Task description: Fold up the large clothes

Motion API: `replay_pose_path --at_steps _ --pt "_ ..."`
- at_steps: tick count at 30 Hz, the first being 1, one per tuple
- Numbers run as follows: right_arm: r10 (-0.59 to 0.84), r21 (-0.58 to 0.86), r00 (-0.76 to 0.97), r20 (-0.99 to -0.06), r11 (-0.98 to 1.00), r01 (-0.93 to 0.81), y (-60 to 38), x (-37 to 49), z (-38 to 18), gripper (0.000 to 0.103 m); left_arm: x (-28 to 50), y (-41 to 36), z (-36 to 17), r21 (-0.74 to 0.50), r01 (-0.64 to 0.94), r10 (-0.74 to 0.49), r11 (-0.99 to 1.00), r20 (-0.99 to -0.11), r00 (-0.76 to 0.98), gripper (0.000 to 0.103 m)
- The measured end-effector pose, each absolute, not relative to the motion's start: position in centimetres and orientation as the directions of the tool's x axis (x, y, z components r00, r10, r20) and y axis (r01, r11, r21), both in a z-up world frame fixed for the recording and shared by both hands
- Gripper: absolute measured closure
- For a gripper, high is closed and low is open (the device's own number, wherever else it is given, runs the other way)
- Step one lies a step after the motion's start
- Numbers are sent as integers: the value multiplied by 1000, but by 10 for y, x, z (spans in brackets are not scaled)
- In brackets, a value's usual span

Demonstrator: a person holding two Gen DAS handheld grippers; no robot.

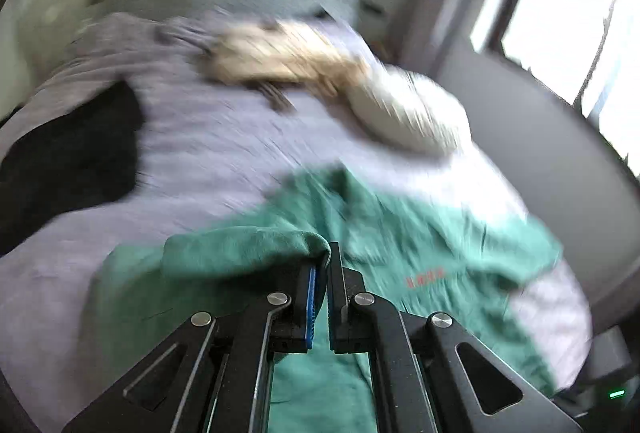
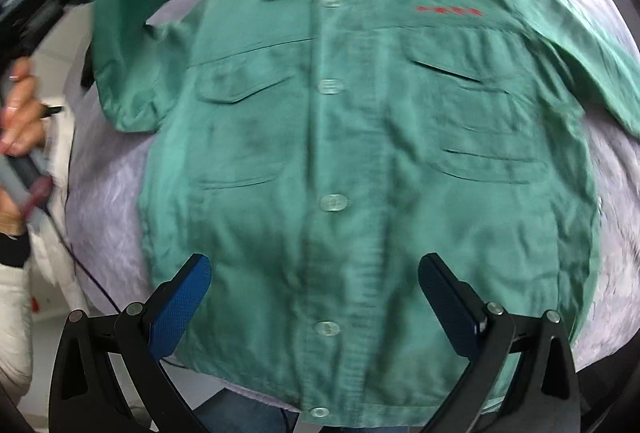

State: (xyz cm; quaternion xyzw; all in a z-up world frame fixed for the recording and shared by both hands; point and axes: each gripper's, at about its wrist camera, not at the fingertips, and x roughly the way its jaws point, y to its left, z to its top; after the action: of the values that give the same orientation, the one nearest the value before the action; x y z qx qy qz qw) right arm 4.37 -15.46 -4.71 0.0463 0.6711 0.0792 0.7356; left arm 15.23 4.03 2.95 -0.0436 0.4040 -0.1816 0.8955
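The green shirt (image 2: 360,161) lies buttoned and face-up, spread on the bed (image 1: 224,153), body unfolded. The left tool (image 1: 322,273) pinches its sleeve (image 2: 132,13), lifted, seemingly starting the first fold. The right tool (image 2: 314,297) hovers wide open, empty, over the near hem.

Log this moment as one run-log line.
left gripper: shut on sleeve, lifted | right gripper: open above green shirt | shirt: buttoned, front up, on bed

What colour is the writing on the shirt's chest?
Red lettering on the green shirt, clearest in the right wrist view.
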Motion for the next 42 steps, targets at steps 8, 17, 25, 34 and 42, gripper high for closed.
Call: replay_pose_path --at_steps 8,17,25,34,42 --pt "177 181 60 -982 980 81 -229 36 -90 0 141 -40 -79 -61 358 -225 932 -871 436 39" --pt "152 160 250 -956 987 15 -235 80 -80 0 71 27 -59 56 166 -49 984 -821 569 10" --pt "174 14 379 -909 921 -388 -94 129 -83 0 60 133 -93 265 -127 293 956 -837 462 10" --pt "-5 -242 479 -878 867 -435 -41 183 -128 90 79 151 -124 336 -217 399 916 -806 438 10" --pt "262 345 517 -815 936 70 -202 223 -89 95 76 168 -127 312 -245 391 918 -813 431 10"
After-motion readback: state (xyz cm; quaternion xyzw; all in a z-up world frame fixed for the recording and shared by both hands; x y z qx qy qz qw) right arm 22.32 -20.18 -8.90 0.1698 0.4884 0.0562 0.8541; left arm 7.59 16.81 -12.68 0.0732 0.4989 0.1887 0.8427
